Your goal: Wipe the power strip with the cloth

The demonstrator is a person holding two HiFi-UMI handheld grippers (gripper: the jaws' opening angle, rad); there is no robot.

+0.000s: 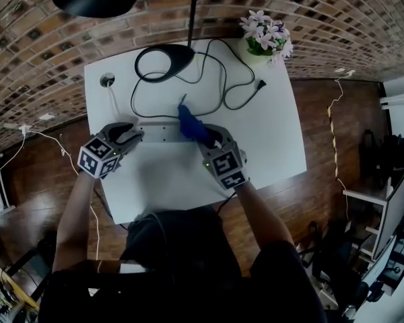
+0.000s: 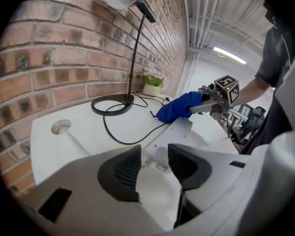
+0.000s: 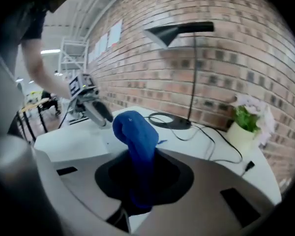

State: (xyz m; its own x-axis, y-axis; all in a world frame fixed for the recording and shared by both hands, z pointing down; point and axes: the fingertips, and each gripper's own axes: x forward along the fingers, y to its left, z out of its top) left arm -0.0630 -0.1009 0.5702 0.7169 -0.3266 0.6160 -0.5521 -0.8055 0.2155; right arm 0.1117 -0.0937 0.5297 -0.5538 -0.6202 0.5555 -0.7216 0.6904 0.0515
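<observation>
The right hand-held gripper (image 1: pixel 209 136) is clenched on the cloth (image 1: pixel 190 124). The left hand-held gripper (image 1: pixel 136 135) grasps the near end of the strip (image 1: pixel 163 134) between its jaws. Wiping looks about to begin, so the cloth must press flat onto the strip just ahead of the right jaws. It hides that end, so contact is unclear.

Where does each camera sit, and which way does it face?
Head view: on the person's head, facing steeply down at the table; arms, left gripper, right gripper show.
Left gripper view: rides that gripper, looking along its jaws at the power strip.
Right gripper view: rides that gripper, facing the cloth its jaws hold.
Both gripper views show the lamp.
</observation>
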